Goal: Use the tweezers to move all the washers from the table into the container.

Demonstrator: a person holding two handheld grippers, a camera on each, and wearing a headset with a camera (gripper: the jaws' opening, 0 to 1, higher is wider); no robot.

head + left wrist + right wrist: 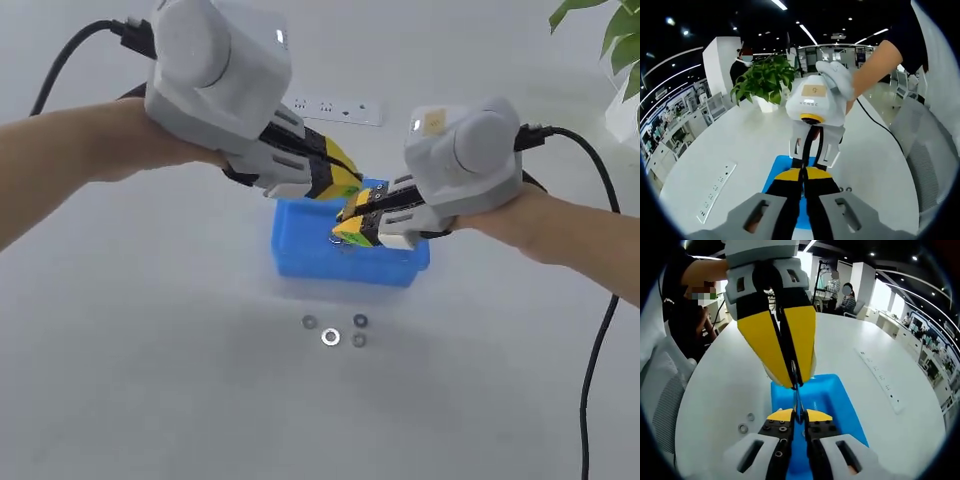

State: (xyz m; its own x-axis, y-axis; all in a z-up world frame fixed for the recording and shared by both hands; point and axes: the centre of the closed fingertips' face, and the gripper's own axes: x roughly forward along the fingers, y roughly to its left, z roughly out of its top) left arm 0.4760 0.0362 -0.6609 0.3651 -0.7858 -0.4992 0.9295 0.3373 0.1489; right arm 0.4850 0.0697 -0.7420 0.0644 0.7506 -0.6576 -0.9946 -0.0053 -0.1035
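Above the blue container [300, 258], the left tongs [350, 190] and right tongs [347, 228] meet tip to tip. Both are closed, and each seems to pinch the thin tweezers [796, 390], though the overlap makes that hard to confirm. Four washers [330, 337] lie clustered on the tabletop [150, 390] just in front of the container. They look light, hard, slick and flat, so pinching one across its ring, through the hole, should hold best.
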